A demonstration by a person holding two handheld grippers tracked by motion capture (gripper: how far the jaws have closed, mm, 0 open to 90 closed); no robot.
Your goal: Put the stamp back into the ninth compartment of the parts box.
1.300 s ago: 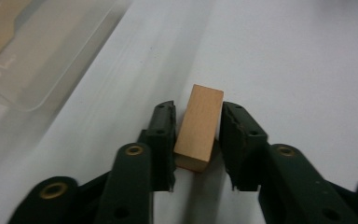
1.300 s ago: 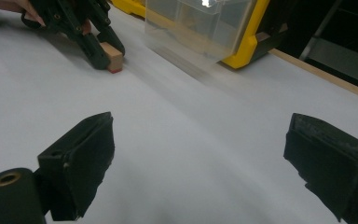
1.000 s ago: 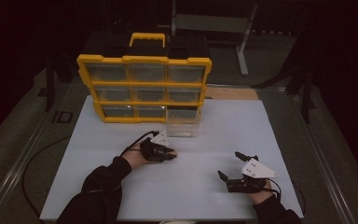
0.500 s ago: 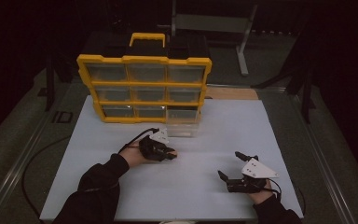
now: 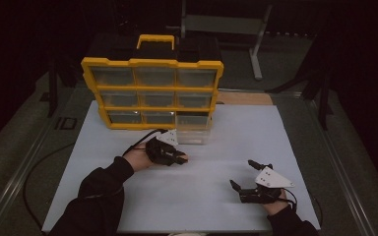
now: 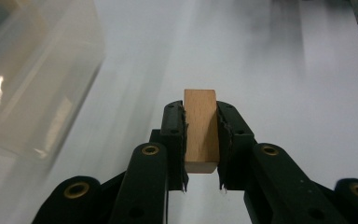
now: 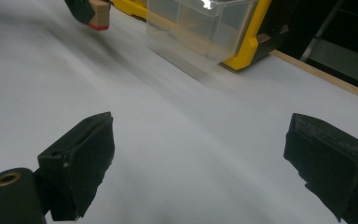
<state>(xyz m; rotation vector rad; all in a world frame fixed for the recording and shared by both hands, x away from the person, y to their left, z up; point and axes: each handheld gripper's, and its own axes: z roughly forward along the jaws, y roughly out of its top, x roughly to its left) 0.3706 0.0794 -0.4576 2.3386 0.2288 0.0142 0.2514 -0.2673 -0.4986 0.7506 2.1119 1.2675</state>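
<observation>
My left gripper is shut on a small wooden block, its pads pressing both long sides; it hangs a little above the white table, just in front of a clear plastic drawer pulled out of the yellow organizer. In the right gripper view the same block shows a red underside at the top left. My right gripper rests near the front right of the table, open, with nothing between its pads.
The yellow organizer with clear drawers stands at the back of the white table top; its black and yellow handle sticks up behind. A metal stand is on the floor beyond. Bare white surface lies between the two grippers.
My left gripper has risen a little off the table with the wooden block in it. The right gripper has stayed put.
</observation>
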